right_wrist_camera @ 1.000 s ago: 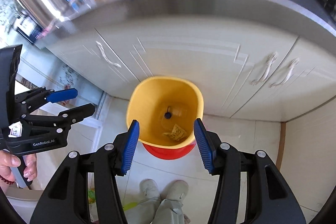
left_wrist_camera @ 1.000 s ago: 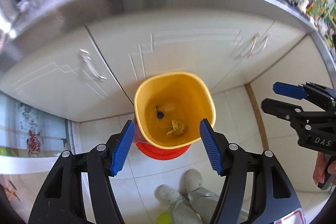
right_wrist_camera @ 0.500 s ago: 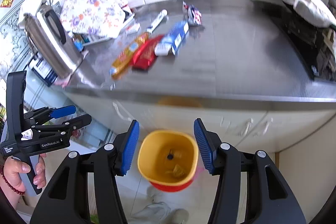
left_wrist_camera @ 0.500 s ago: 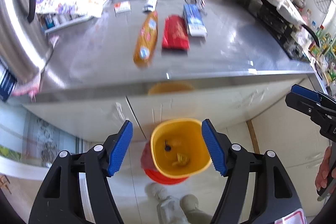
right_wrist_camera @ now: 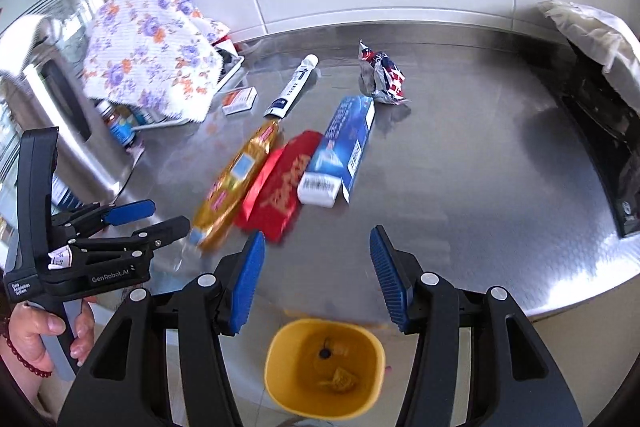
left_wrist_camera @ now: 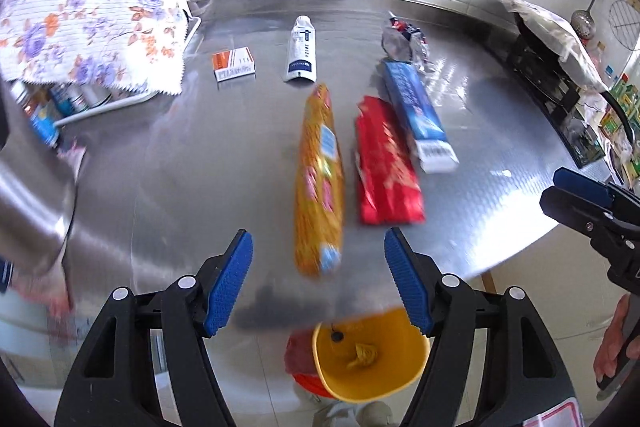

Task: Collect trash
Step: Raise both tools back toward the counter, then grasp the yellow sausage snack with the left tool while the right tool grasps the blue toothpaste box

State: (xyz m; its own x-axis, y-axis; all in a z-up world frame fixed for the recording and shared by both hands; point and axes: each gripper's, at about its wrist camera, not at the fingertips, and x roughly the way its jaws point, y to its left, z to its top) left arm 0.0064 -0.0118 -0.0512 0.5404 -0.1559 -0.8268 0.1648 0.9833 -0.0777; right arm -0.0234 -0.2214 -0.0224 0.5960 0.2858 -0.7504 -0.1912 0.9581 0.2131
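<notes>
Yellow bin (right_wrist_camera: 324, 371) holds two scraps – six wrappers remain on table (right_wrist_camera: 480, 187), 12 o'clock. Left gripper (left_wrist_camera: 318, 283) and right gripper (right_wrist_camera: 316, 281) fingers wide, empty.

Both the left gripper (left_wrist_camera: 318, 281) and the right gripper (right_wrist_camera: 316, 277) are held tilted downward, jaws parted, nothing gripped between the pads

Wrappers (left_wrist_camera: 320, 183) and a box (left_wrist_camera: 416, 111) lie side by side on the counter (left_wrist_camera: 180, 167), bin (left_wrist_camera: 370, 355) below.
</notes>
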